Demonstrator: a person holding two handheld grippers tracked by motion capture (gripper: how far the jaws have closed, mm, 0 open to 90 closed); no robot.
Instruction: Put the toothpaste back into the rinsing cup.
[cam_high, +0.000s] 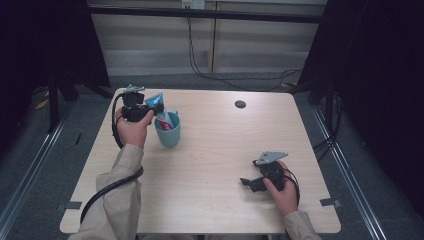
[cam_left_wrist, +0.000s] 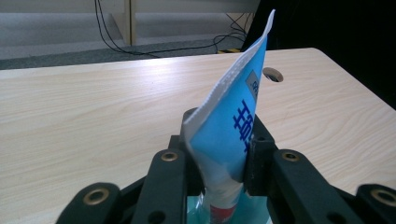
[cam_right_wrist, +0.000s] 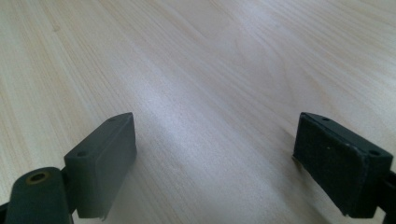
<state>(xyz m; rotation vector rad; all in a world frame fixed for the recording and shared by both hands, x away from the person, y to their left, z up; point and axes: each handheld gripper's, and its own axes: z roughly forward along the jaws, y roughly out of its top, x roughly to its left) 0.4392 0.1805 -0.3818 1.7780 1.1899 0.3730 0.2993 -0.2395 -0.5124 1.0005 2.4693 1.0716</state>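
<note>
On the left side of the wooden table (cam_high: 215, 165), the left gripper (cam_high: 150, 109) squeezes its two black jaws tight on a blue toothpaste tube (cam_left_wrist: 233, 130). The tube's flat sealed end points up, and its lower end sits inside a teal cup (cam_high: 168, 134) that stands just beside the person's left hand (cam_high: 132, 131). Far over on the right, near the front edge, the right gripper (cam_right_wrist: 215, 163) rests low over the bare wood with its jaws wide apart and nothing between them.
</note>
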